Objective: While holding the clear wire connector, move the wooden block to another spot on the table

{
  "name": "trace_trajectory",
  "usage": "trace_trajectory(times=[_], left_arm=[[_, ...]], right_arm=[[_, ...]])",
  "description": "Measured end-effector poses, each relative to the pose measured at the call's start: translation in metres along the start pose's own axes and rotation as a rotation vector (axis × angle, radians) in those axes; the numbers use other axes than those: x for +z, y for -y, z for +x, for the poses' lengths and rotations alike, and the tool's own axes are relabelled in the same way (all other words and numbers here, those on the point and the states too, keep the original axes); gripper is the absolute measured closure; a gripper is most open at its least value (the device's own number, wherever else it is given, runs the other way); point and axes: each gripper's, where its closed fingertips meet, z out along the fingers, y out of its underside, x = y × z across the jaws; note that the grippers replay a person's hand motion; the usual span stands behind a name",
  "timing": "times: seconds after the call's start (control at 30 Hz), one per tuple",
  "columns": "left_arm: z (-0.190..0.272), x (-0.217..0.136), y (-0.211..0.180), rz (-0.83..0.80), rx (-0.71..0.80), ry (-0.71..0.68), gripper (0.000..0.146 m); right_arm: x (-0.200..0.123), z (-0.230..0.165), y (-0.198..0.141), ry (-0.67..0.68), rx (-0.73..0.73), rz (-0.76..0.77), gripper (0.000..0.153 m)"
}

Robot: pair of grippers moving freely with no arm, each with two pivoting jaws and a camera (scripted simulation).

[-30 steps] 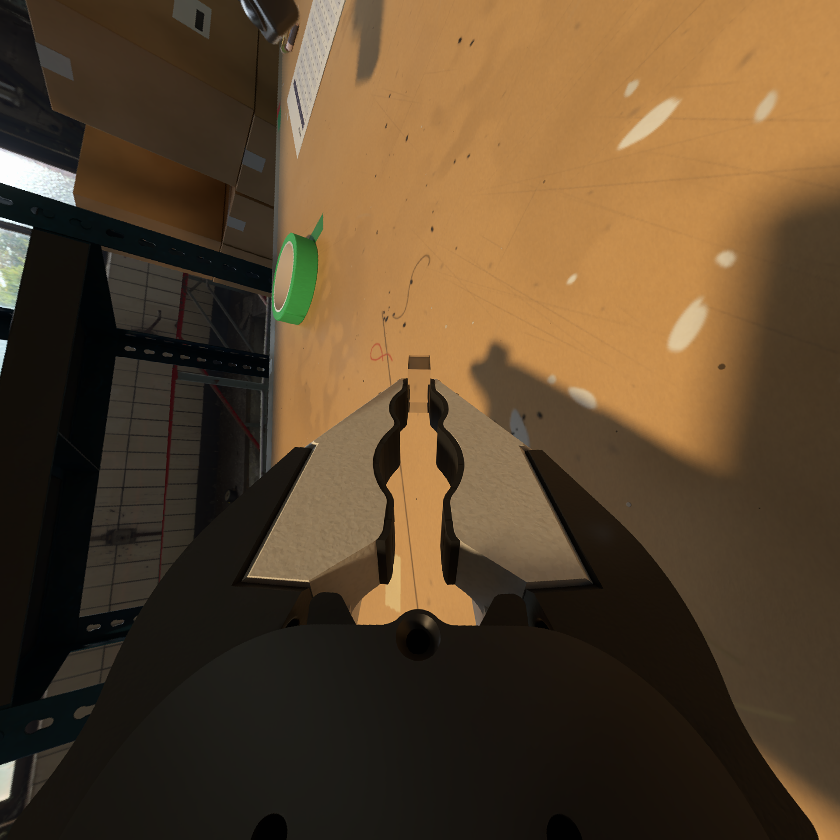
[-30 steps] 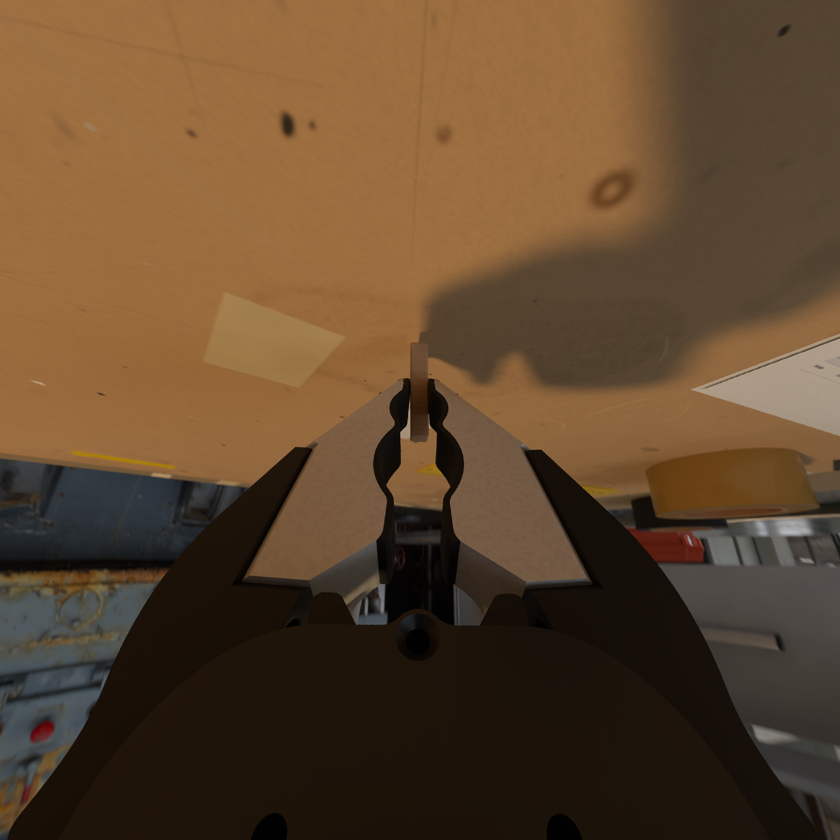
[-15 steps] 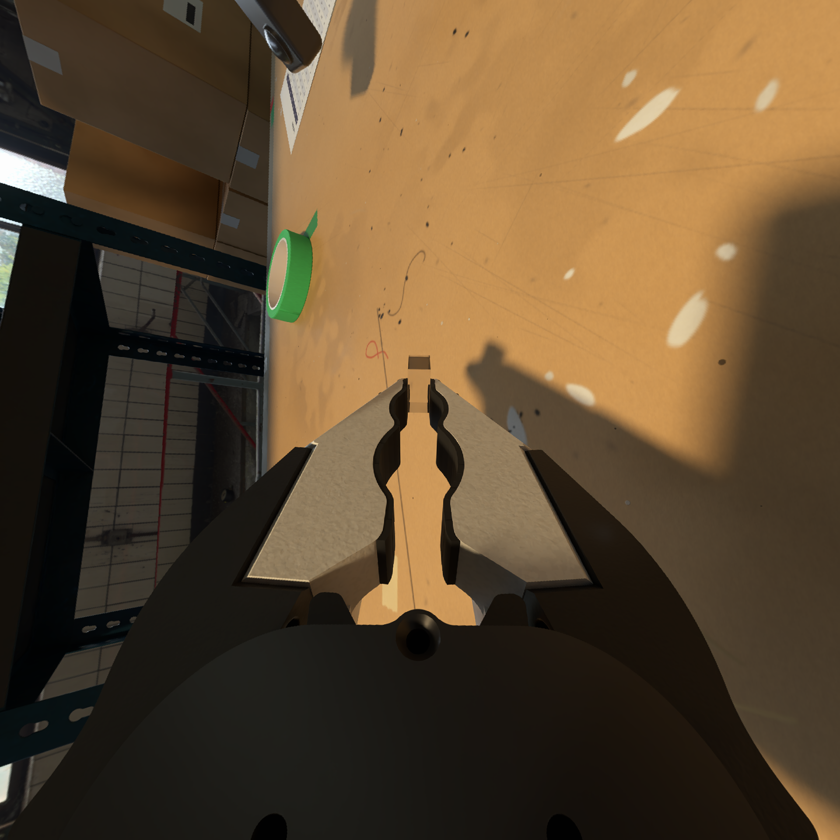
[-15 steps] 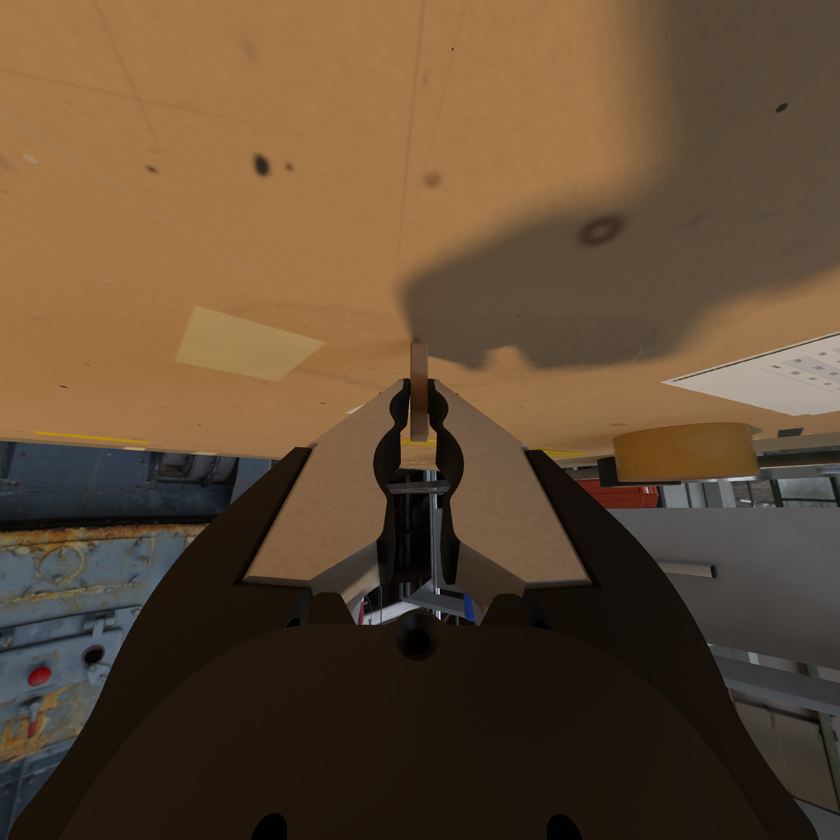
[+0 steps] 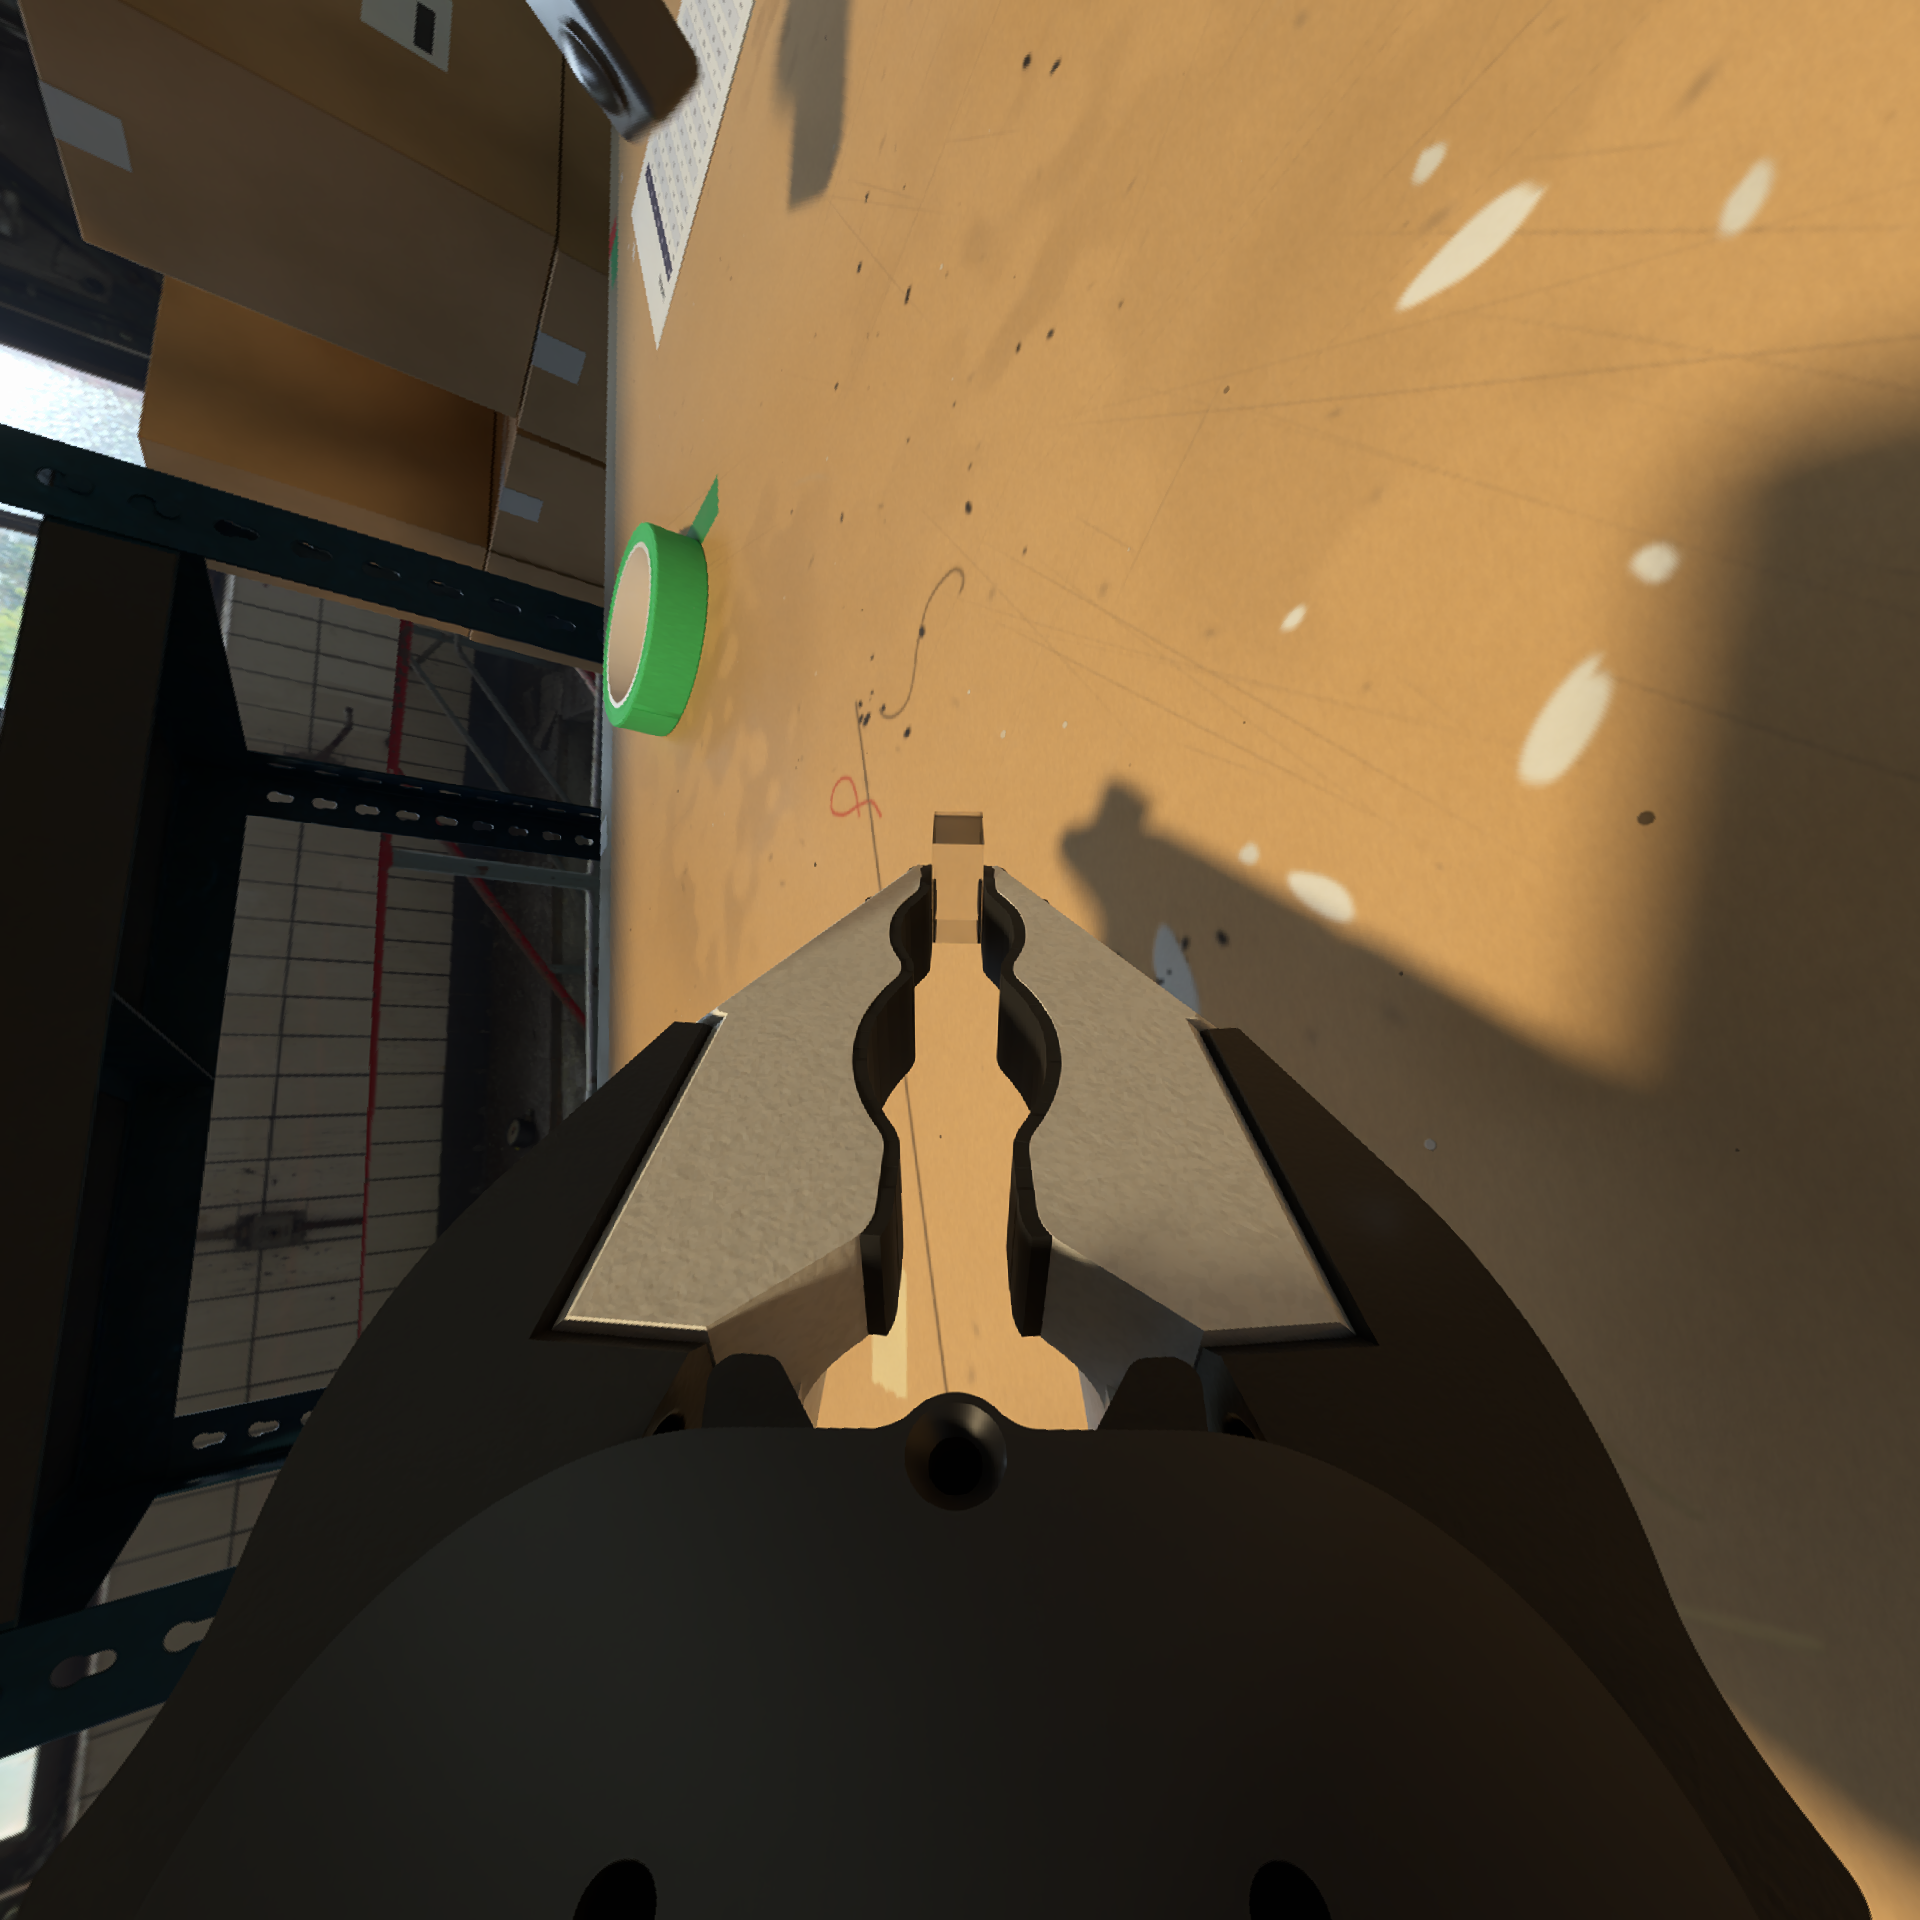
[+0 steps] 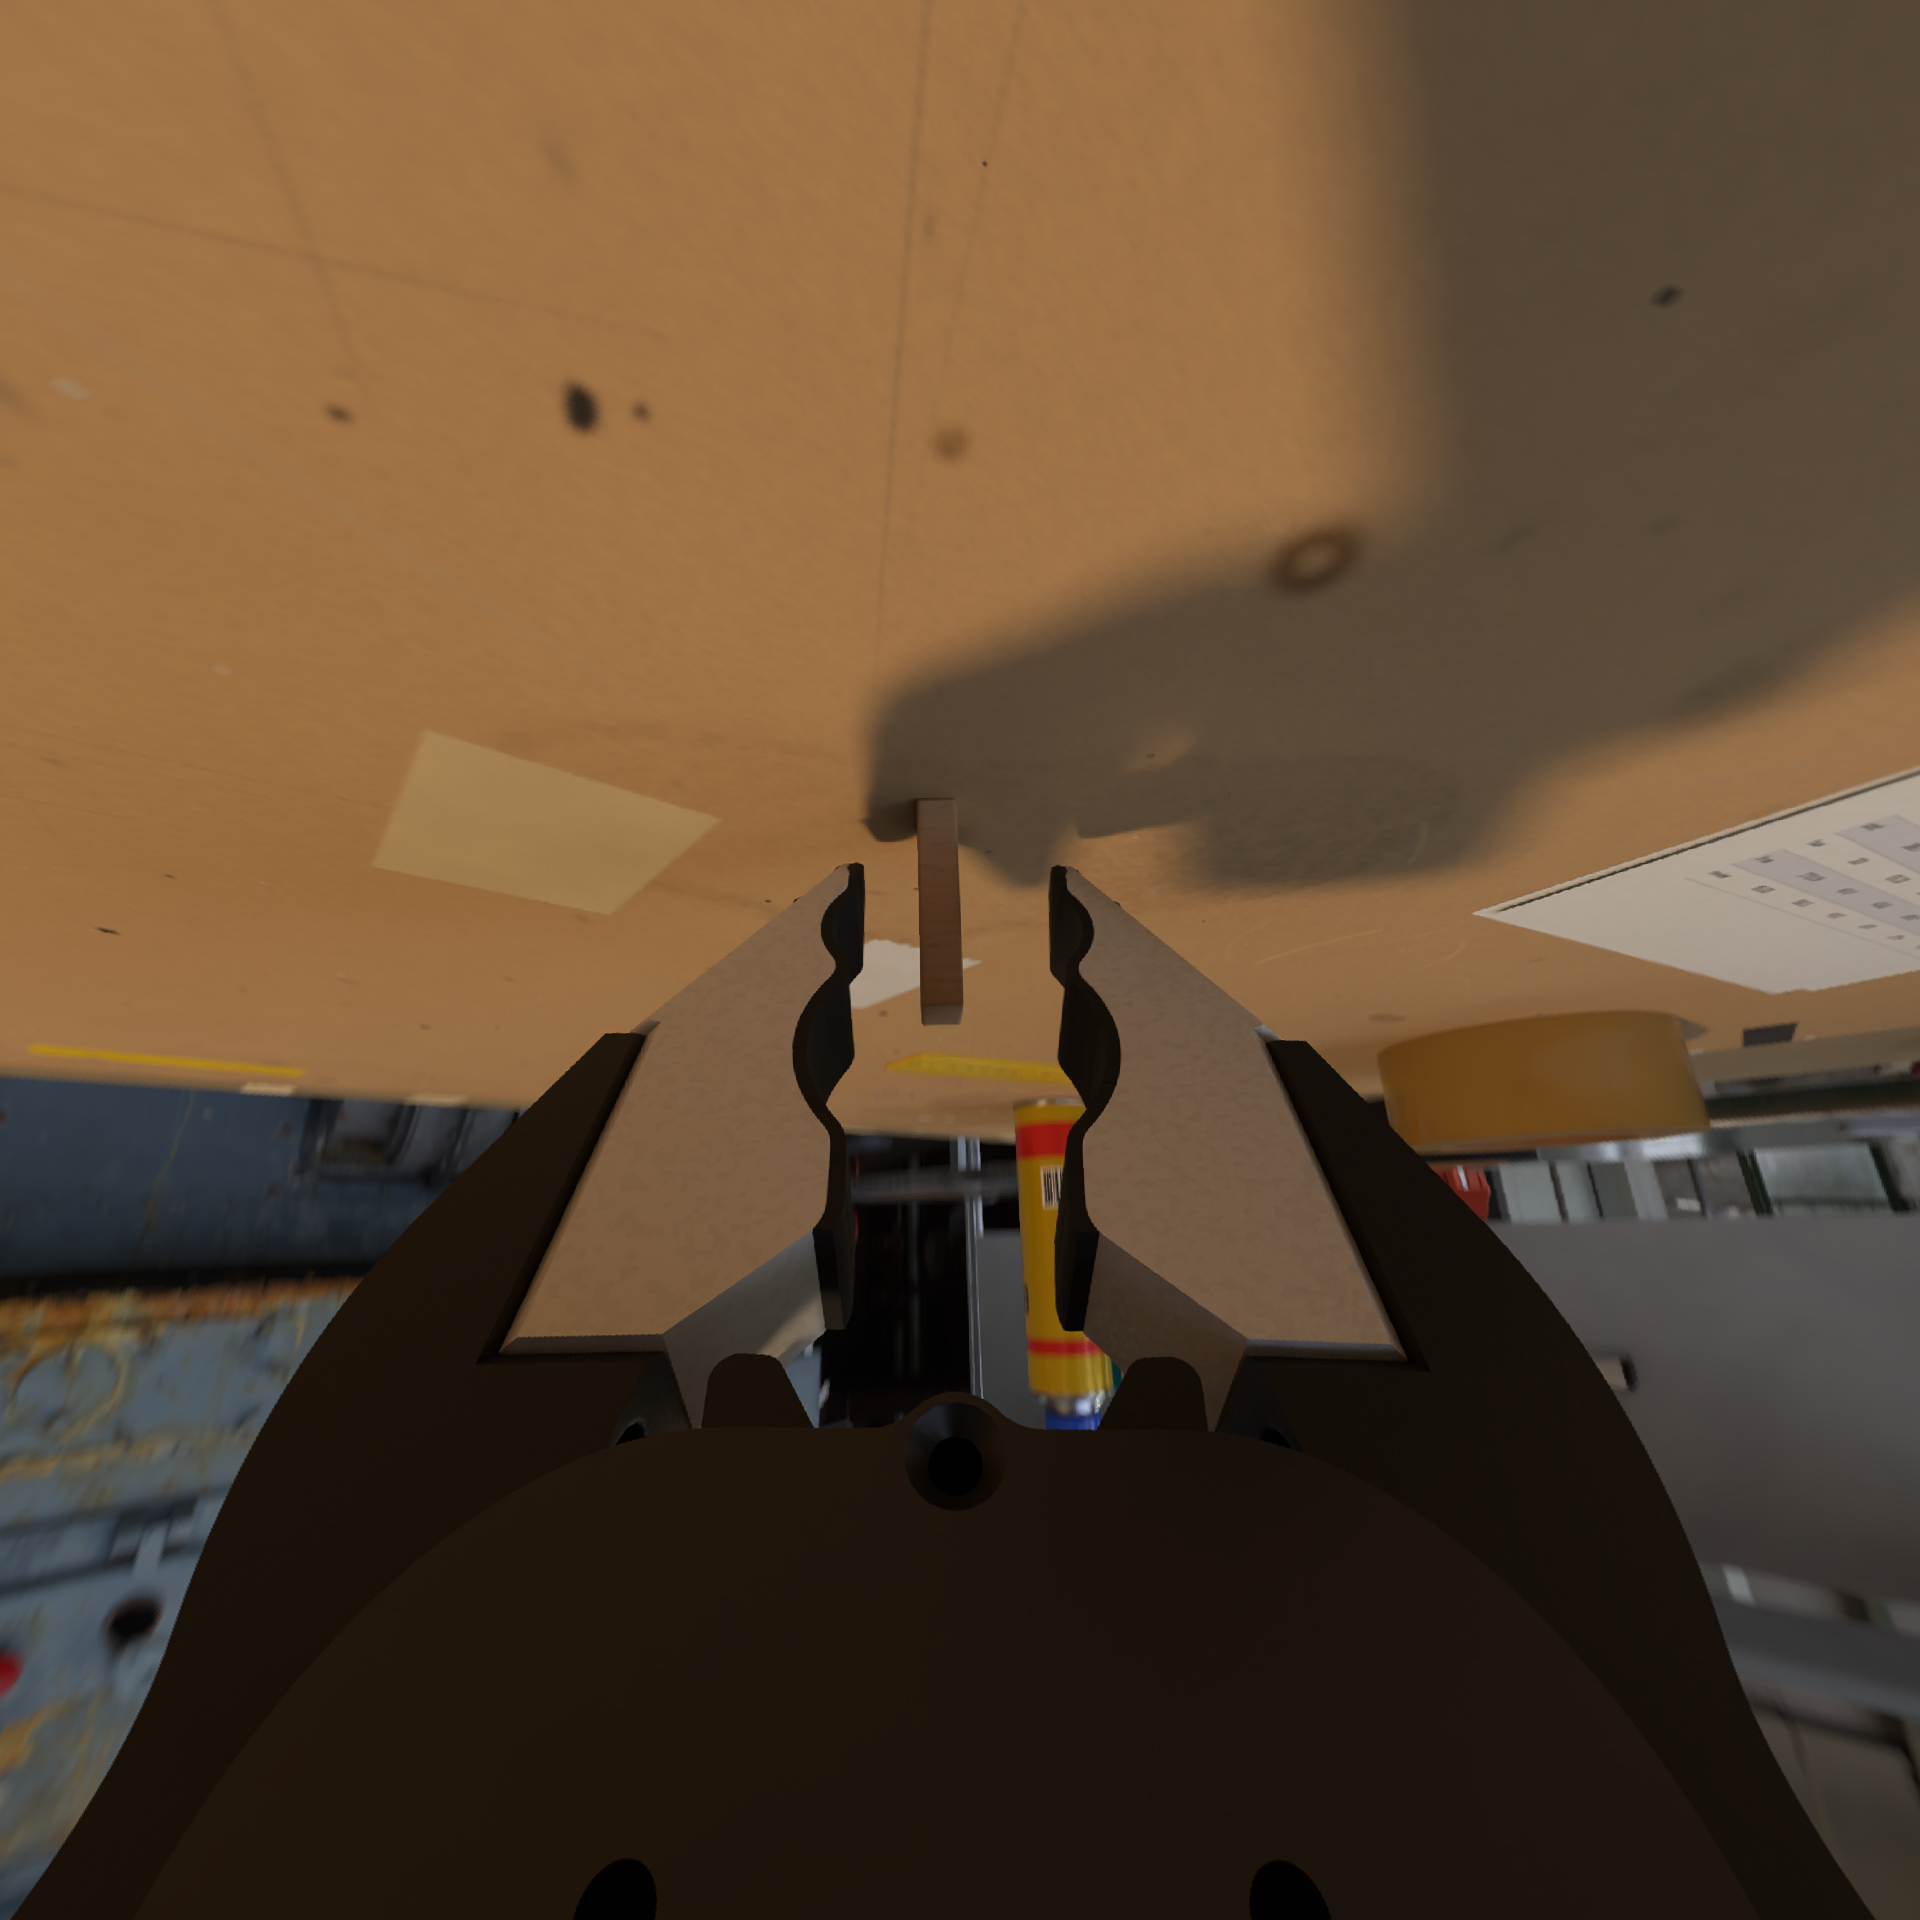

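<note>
My left gripper (image 5: 956,883) is shut on the clear wire connector (image 5: 957,840), a small see-through block that sticks out past the fingertips, held over the orange-brown table (image 5: 1299,520). My right gripper (image 6: 954,883) is open. The wooden block (image 6: 938,935), a thin flat piece seen edge-on, stands between its fingertips with a gap on each side. The block's far end meets the table (image 6: 623,364) at the edge of the gripper's shadow. The right gripper's body also shows at the top of the left wrist view (image 5: 613,52).
A green tape roll (image 5: 657,629) sits by the table's edge, with cardboard boxes (image 5: 312,208), a dark metal rack (image 5: 312,800) and a white sheet (image 5: 686,156) near it. The right wrist view shows a yellow tape roll (image 6: 1538,1075), a white sheet (image 6: 1745,894), a pale square patch (image 6: 540,826) and a yellow cylinder (image 6: 1044,1247).
My right gripper has opened and let go of the wooden block, after carrying it down to the table. My left gripper stays shut on the connector and has barely moved.
</note>
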Motion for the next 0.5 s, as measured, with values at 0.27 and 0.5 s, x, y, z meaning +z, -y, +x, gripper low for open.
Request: trace_trajectory(times=[0.27, 0.5], left_arm=[[-0.003, -0.001, -0.001, 0.001, -0.012, 0.004, 0.139], [0.001, 0.001, 0.003, 0.012, -0.002, -0.001, 0.139]], right_arm=[[-0.047, 0.020, -0.003, -0.078, 0.240, 0.932, 0.106], [-0.027, 0.009, -0.021, -0.038, 0.300, 1.203, 0.106]])
